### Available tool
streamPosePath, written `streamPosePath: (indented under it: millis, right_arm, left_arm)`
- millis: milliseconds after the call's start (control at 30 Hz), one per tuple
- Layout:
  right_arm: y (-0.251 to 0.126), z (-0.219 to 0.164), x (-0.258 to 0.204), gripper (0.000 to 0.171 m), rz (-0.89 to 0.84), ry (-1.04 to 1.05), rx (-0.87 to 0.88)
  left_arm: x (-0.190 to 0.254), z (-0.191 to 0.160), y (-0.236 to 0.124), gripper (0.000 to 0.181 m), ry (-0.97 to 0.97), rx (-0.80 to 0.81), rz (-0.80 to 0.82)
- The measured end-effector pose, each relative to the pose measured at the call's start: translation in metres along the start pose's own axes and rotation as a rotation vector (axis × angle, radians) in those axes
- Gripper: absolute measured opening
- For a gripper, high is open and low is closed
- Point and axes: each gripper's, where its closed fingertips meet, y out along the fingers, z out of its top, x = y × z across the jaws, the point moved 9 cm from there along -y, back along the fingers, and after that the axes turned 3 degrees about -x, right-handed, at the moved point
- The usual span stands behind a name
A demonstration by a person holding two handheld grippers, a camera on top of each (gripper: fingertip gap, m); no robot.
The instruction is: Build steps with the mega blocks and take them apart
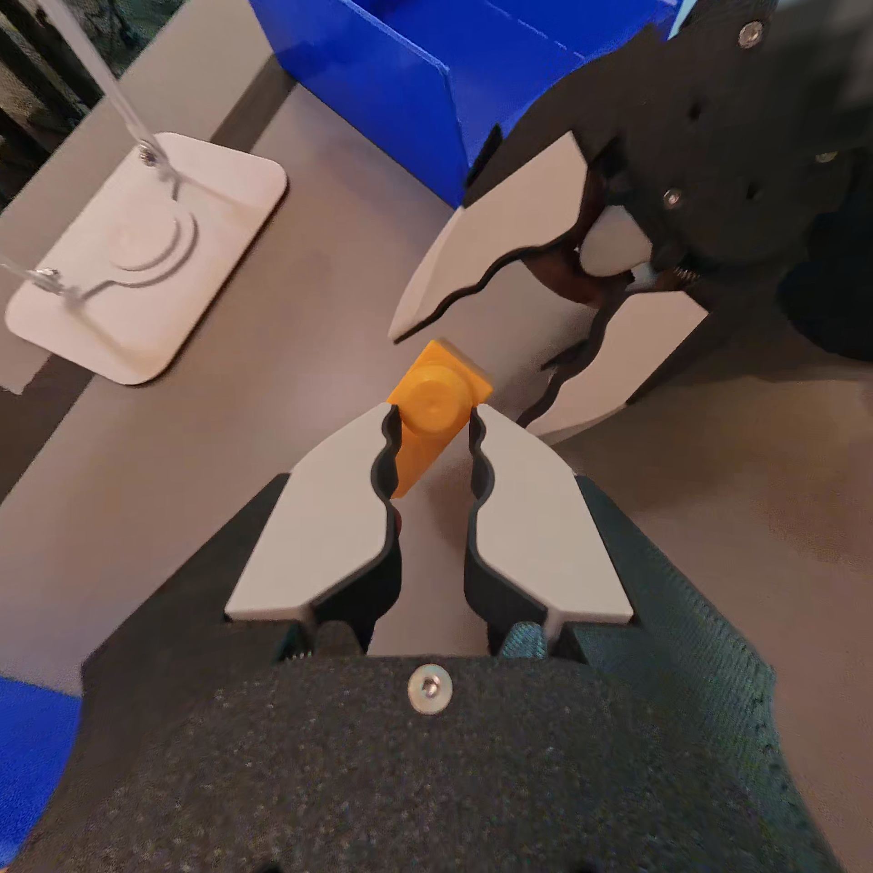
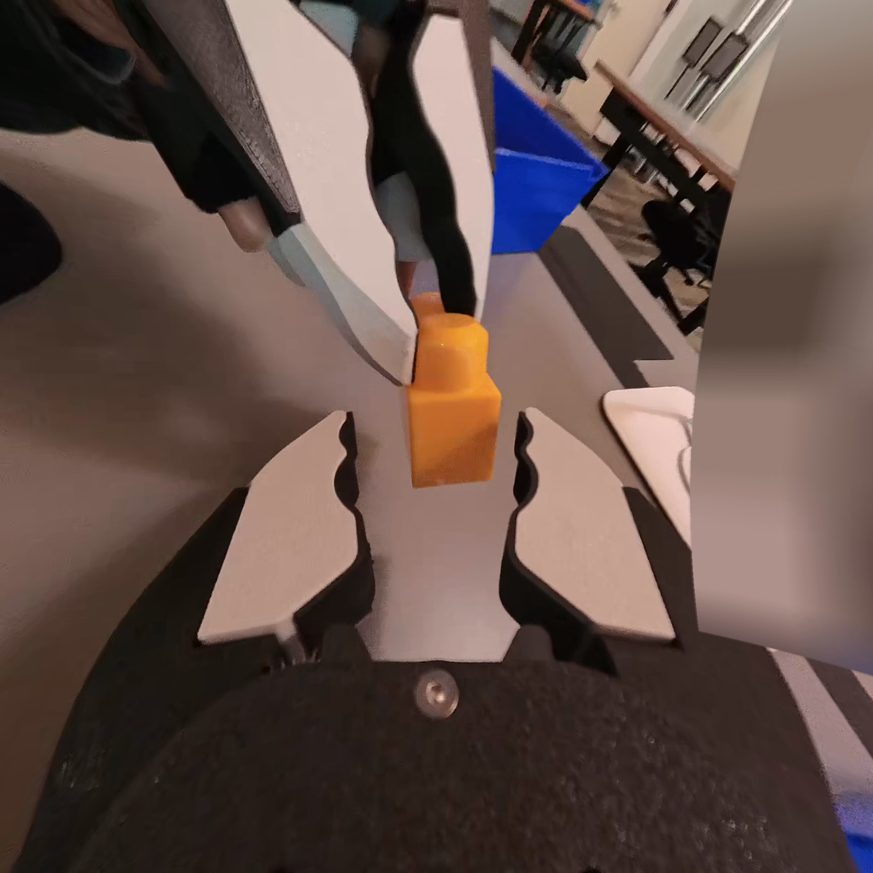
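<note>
**One orange block pinched at its studs, no steps built yet**

One orange block is seen standing upright on the grey worktop, near its middle, with two studs on top. Its upper part is pinched between the fingertips of the left gripper, which is brought down on it from above; whether the block is lifted or merely steadied cannot be told. The right gripper is held just short of the block, level with its body, its jaws spread and nothing between them. A blue bin is placed toward the far edge of the worktop, and a white stand base lies near the left edge. No other block is shown, so an early placing step, or the last of the dismantling, is judged to be in hand. A second block would next be needed.
</note>
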Motion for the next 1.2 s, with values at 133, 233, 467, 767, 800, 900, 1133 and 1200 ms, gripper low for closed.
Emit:
streamPosePath:
  millis: [133, 233, 467, 767, 800, 900, 1133, 1200]
  right_arm:
    - [0.009, -0.009, -0.006, 0.039, 0.000, -0.029, -0.062]
    - [0.009, -0.012, -0.005, 0.037, 0.046, 0.004, -0.042]
    - [0.004, -0.013, 0.001, 0.037, 0.154, 0.152, 0.053]
    - [-0.023, -0.006, 0.017, 0.037, 0.288, 0.306, 0.309]
    - [-0.025, -0.005, 0.017, 0.037, 0.316, 0.318, 0.335]
    - [-0.030, -0.002, 0.017, 0.037, 0.375, 0.338, 0.386]
    - [-0.028, -0.014, 0.017, 0.037, 0.402, 0.245, 0.171]
    - [-0.024, -0.022, 0.015, 0.038, 0.396, 0.212, 0.067]
  left_arm:
    - [0.007, -0.004, 0.008, 0.028, 0.009, -0.033, -0.043]
    - [0.008, -0.007, 0.010, 0.028, 0.007, -0.023, -0.051]
    - [0.004, -0.008, -0.002, 0.029, 0.027, 0.078, -0.086]
    - [-0.013, -0.019, -0.018, 0.052, -0.016, 0.372, -0.281]
    - [-0.012, -0.020, -0.016, 0.053, -0.014, 0.393, -0.311]
    - [-0.005, -0.019, -0.010, 0.047, 0.008, 0.434, -0.362]
    - [0.001, -0.026, 0.009, 0.035, 0.064, 0.378, -0.354]
    - [0.002, -0.032, 0.020, 0.035, 0.063, 0.314, -0.353]
